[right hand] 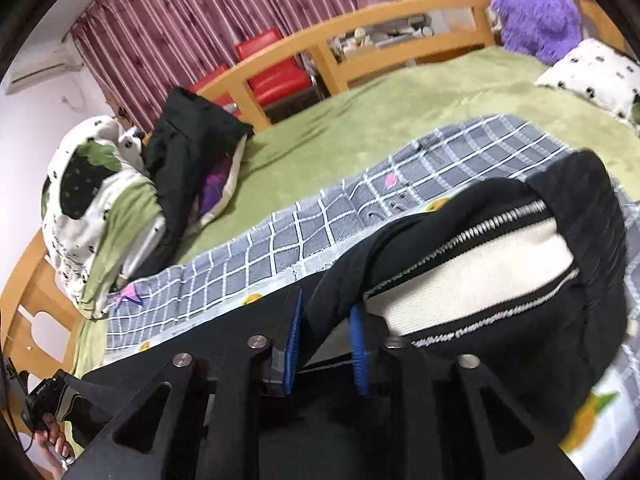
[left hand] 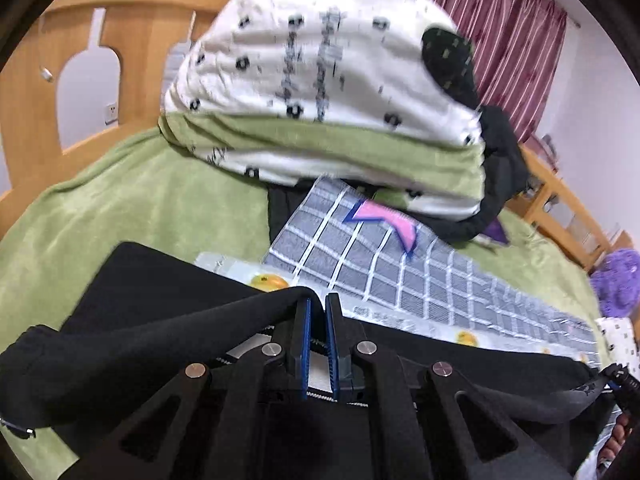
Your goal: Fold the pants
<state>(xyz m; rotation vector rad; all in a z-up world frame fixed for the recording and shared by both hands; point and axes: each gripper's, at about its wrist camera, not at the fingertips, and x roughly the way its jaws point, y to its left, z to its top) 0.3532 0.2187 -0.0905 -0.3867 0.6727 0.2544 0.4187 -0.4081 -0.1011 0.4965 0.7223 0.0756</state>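
The black pants (left hand: 152,320) lie across a grey checked sheet (left hand: 400,276) on the bed. My left gripper (left hand: 318,304) is shut on a fold of the black fabric, which drapes off its left finger and is lifted a little. In the right wrist view my right gripper (right hand: 326,316) is shut on the pants' waist end (right hand: 560,216), holding it up so the white lining with black zigzag stripes (right hand: 472,276) shows. The black cloth runs between its blue pads (right hand: 294,328).
A rolled white and green quilt (left hand: 320,80) and a black jacket (right hand: 188,148) are piled at the bed's far end. A purple plush toy (right hand: 536,12), a white pillow (right hand: 592,76), the wooden bed frame (right hand: 360,28) and red chairs (right hand: 276,68) lie beyond.
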